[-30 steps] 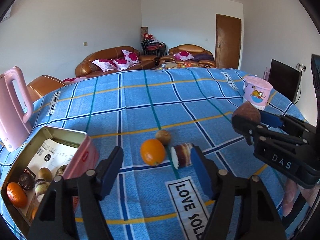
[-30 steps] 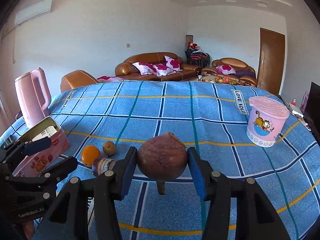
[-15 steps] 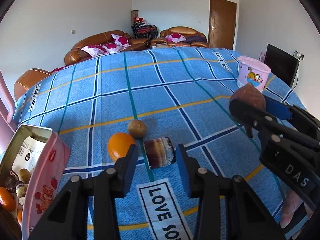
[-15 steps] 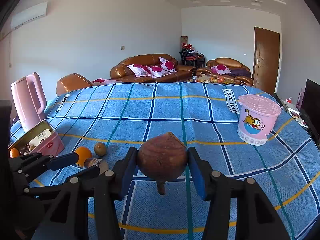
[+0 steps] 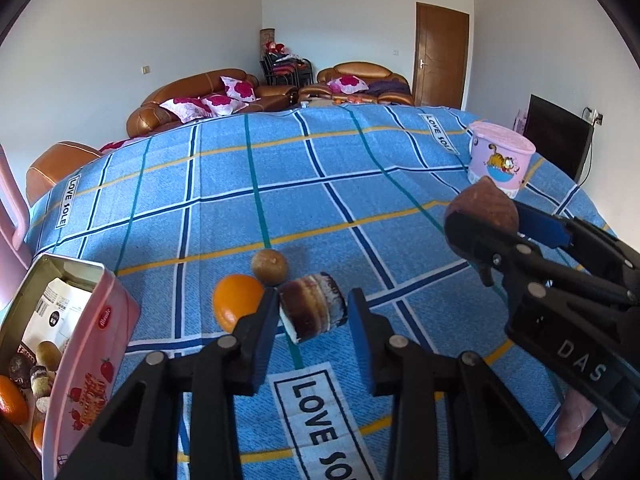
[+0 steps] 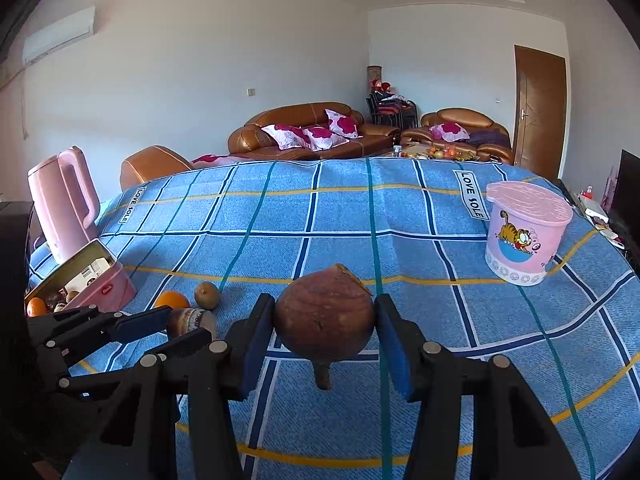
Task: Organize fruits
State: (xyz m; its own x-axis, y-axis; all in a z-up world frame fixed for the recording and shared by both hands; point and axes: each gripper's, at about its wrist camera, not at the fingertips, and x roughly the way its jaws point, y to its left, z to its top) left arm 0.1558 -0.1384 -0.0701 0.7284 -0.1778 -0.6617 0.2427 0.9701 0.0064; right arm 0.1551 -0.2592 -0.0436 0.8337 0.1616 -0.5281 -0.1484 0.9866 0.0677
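My right gripper [image 6: 325,330] is shut on a brown, beet-like round fruit [image 6: 325,322] and holds it above the blue checked tablecloth; it also shows in the left wrist view [image 5: 482,210]. My left gripper [image 5: 313,316] is open, its jaws on either side of a brown-and-white striped cut piece [image 5: 312,312] lying on the cloth, with a gap on the right side. An orange [image 5: 236,306] and a small brown kiwi-like fruit [image 5: 269,267] lie just left of it. A pink tin [image 5: 90,364] at the left holds several fruits.
A pink Garfield tub [image 6: 524,236] with a lid stands at the right of the table. A pink kettle [image 6: 64,204] stands at the far left behind the tin. Sofas and a door lie beyond the table.
My left gripper moved forward and narrowed around the striped piece. The right gripper kept holding the brown fruit and shifted slightly.
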